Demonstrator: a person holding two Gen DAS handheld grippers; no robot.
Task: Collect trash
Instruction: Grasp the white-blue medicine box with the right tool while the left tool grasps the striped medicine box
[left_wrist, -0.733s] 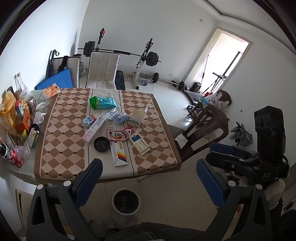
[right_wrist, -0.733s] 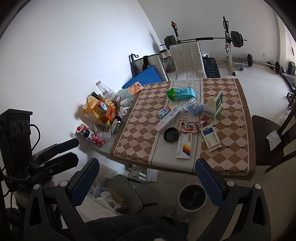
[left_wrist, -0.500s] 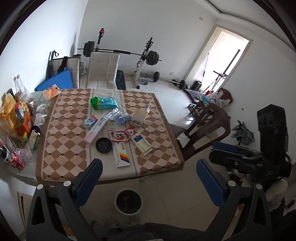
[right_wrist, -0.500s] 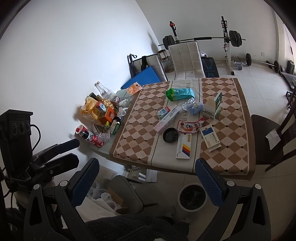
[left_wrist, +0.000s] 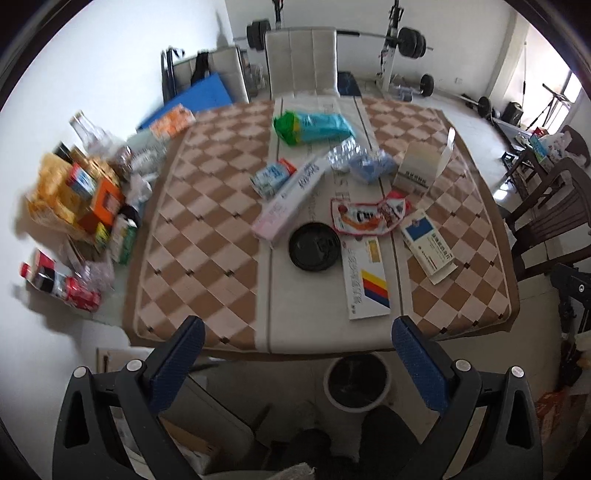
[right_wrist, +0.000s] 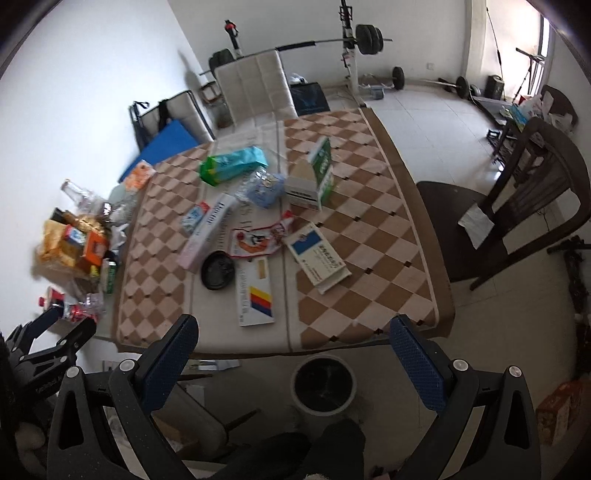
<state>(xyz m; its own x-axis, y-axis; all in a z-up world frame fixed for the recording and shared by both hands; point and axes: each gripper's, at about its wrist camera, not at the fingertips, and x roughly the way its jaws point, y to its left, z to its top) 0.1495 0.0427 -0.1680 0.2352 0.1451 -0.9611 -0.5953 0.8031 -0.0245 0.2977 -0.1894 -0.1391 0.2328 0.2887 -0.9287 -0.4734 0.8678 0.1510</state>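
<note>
Both the left gripper (left_wrist: 295, 365) and right gripper (right_wrist: 291, 363) stand wide open and empty, short of the table's (left_wrist: 207, 229) near edge. Trash lies along the table's middle strip; the bin (right_wrist: 324, 384) sits on the floor below the near edge. Advised: take the striped box (left_wrist: 365, 284) nearest that edge first, gripping across its narrow width.

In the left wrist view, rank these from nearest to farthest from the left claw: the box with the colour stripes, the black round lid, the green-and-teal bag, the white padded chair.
1. Striped box, near table edge, just ahead of the left claw.
2. Black lid, centre strip, left of the box's far end.
3. Green-and-teal bag, far end of table.
4. White padded chair, beyond the table.
</note>
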